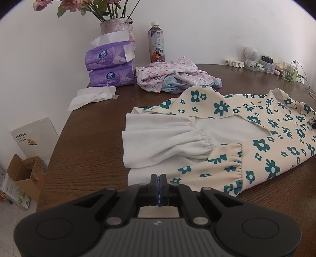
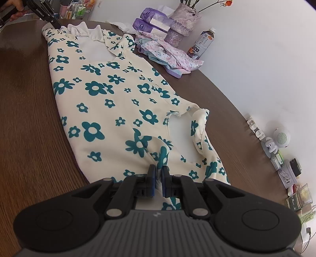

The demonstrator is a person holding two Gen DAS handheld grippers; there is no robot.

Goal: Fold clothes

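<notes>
A cream garment with teal flowers point(image 1: 262, 142) point(image 2: 110, 94) lies spread along the brown table point(image 1: 88, 142), its white lining point(image 1: 158, 138) turned up at the gathered hem. My left gripper point(image 1: 159, 178) is shut on the near hem corner, where the white and flowered cloth meet. In the right wrist view it shows at the far end of the garment as the left gripper point(image 2: 56, 24), held by a hand point(image 2: 16, 8). My right gripper point(image 2: 158, 177) is shut on a raised fold of flowered cloth near the neck opening point(image 2: 177, 134).
A crumpled pink flowered pile of clothes point(image 1: 169, 75) point(image 2: 169, 53) lies behind the garment. Purple tissue packs point(image 1: 110, 63), a vase point(image 1: 116, 27), a drink bottle point(image 1: 156, 43) and a loose tissue point(image 1: 92, 96) stand near the wall. Small items point(image 2: 284, 158) line the back edge. Cardboard boxes point(image 1: 25, 174) sit on the floor.
</notes>
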